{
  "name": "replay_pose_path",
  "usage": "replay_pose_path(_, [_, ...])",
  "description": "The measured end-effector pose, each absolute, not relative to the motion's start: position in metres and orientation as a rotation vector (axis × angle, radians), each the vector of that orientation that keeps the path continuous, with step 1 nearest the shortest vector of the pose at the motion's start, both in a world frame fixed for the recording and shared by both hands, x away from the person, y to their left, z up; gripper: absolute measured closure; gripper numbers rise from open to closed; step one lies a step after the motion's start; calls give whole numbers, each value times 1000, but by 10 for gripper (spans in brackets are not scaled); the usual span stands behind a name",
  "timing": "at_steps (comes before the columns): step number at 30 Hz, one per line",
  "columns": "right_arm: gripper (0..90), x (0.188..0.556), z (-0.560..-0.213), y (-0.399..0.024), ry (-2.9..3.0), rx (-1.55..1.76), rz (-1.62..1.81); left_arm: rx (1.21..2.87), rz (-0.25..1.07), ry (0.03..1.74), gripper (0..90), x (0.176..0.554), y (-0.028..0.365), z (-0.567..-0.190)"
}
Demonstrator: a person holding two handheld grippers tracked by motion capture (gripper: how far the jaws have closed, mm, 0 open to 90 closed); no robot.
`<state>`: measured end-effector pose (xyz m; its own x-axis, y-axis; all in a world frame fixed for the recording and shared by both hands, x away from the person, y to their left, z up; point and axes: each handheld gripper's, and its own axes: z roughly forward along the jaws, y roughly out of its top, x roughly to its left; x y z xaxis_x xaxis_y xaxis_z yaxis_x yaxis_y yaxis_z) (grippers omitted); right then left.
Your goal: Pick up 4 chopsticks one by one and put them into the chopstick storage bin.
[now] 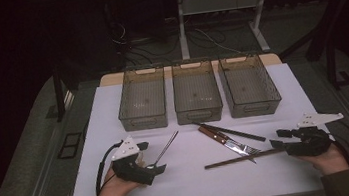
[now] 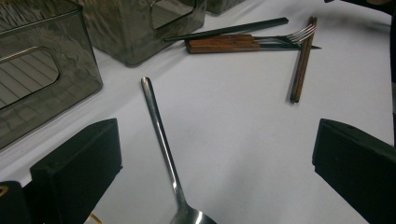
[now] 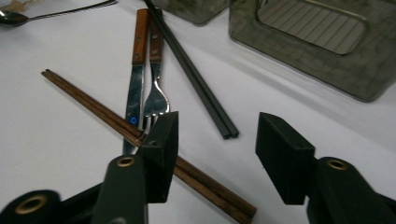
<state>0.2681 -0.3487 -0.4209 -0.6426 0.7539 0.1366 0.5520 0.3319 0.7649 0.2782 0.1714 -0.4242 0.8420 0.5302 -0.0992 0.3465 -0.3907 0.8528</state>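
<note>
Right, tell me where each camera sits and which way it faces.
High view: above the person's side, looking forward and down on the white table; forearms, left gripper, right gripper.
Left gripper view: rides that gripper, facing the spoon; own black fingers.
Right gripper view: rides that gripper, facing the brown chopsticks; own fingers.
Shared: both gripper views show the fork.

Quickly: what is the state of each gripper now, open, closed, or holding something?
Left gripper: open, holding nothing, spoon lies between its jaws.
Right gripper: open, holding nothing; brown chopsticks pass under one jaw.
</note>
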Motion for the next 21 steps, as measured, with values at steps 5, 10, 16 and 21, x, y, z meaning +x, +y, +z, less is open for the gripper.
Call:
replay_pose_path(5, [639,271,-422,-357,2356,1205,1154,2018,233,642,5,279,171,-424])
replay_pose_path(10, [736,273,-425,-360,2380,1210,1114,2018,226,641,6,278,170,-425])
replay_pose_path(16, [875,275,-432,-364,2412,1251,1038,2016,226,636,7,278,171,-424])
replay_pose_path(21, [888,276,-436,-366,2418,1268,1020,2013,228,638,7,278,170,-424])
